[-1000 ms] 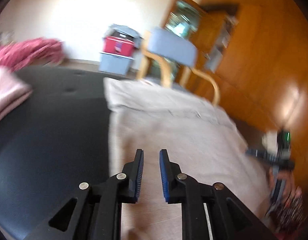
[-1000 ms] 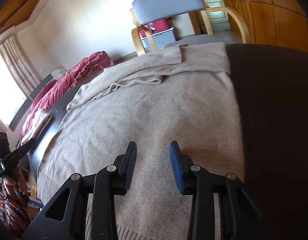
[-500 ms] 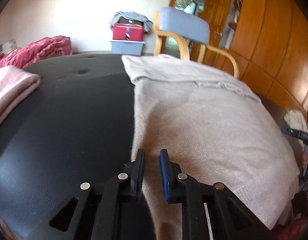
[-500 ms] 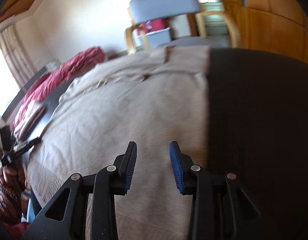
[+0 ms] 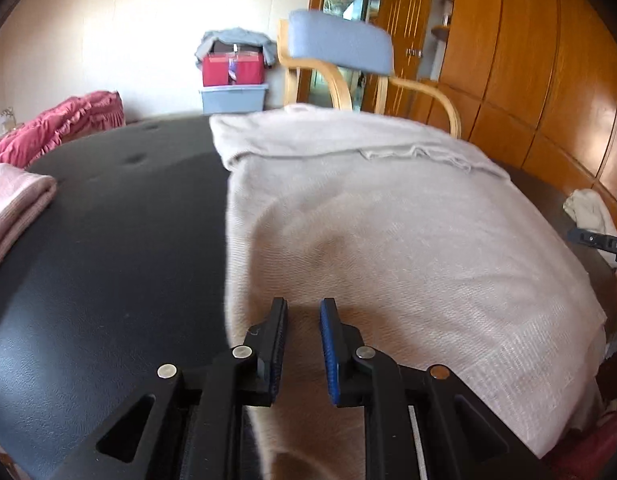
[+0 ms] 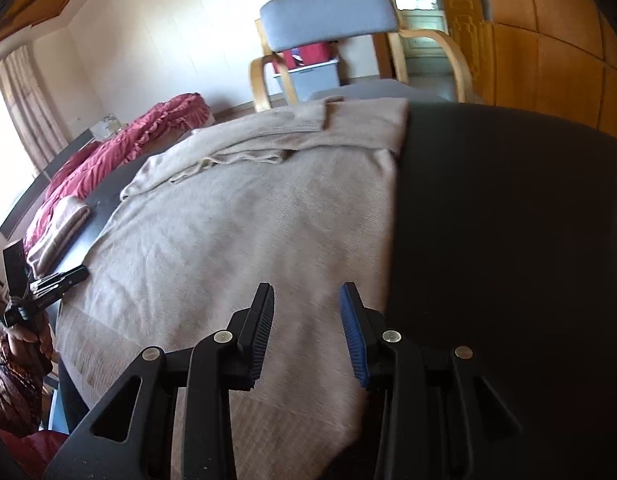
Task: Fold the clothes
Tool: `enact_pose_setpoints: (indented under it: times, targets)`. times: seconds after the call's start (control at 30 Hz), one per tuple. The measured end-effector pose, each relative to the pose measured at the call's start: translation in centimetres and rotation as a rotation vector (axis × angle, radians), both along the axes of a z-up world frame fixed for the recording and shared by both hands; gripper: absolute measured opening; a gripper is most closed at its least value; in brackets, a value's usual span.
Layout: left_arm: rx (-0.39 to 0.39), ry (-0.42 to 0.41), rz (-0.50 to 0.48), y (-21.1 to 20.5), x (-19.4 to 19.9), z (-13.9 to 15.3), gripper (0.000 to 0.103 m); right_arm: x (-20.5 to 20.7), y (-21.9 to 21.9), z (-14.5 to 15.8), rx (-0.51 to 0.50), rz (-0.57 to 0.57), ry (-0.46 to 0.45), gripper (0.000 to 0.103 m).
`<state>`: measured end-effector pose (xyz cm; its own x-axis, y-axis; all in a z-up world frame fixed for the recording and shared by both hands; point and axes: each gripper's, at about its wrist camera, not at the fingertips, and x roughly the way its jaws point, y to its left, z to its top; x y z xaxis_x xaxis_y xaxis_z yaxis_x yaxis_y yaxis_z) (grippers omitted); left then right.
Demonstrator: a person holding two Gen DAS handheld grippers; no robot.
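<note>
A beige knit sweater (image 5: 388, 220) lies flat on a black round table (image 5: 108, 260), its sleeves folded across the far part. My left gripper (image 5: 303, 308) is open with a narrow gap, low over the sweater's near left corner. My right gripper (image 6: 306, 292) is open wider, over the sweater's (image 6: 248, 232) near right edge by the bare table (image 6: 508, 240). Neither holds cloth. The left gripper also shows at the left edge of the right wrist view (image 6: 56, 280).
A folded pink garment (image 5: 12, 204) lies on the table's left side. A red ruffled cloth (image 5: 60, 124) lies beyond it. A wooden armchair with a blue back (image 5: 340, 52) stands behind the table, with stacked storage boxes (image 5: 232, 80). Wooden wardrobes (image 5: 548, 60) line the right.
My left gripper swung left to the sweater's near left corner and settled lower. My right gripper shifted right to the sweater's right edge. Both stay open.
</note>
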<state>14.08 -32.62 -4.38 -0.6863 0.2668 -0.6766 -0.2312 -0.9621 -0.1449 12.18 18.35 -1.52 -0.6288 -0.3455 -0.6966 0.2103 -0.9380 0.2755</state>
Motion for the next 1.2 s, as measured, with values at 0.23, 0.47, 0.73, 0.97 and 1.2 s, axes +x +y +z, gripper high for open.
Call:
enact_pose_setpoints:
  times: [0.23, 0.47, 0.73, 0.97, 1.2]
  targets:
    - [0.222, -0.056, 0.017, -3.6, 0.5, 0.4, 0.020, 0.0, 1.0, -0.9, -0.043, -0.043, -0.028, 0.037]
    - [0.025, -0.037, -0.031, -0.6, 1.2, 0.0, 0.028, -0.3, 0.6, -1.3, -0.039, -0.059, -0.034, 0.037]
    - [0.151, -0.041, 0.032, -2.4, 0.3, 0.4, 0.007, 0.0, 1.6, -1.1, -0.069, -0.093, -0.030, 0.037]
    - [0.513, -0.119, 0.134, -8.7, -0.3, -2.5, 0.005, -0.2, 0.9, -0.6, -0.080, -0.069, -0.004, 0.037]
    - [0.626, -0.128, 0.101, -10.1, -0.5, -3.1, 0.007, -1.5, -2.3, -1.1, -0.021, 0.019, 0.002, 0.037]
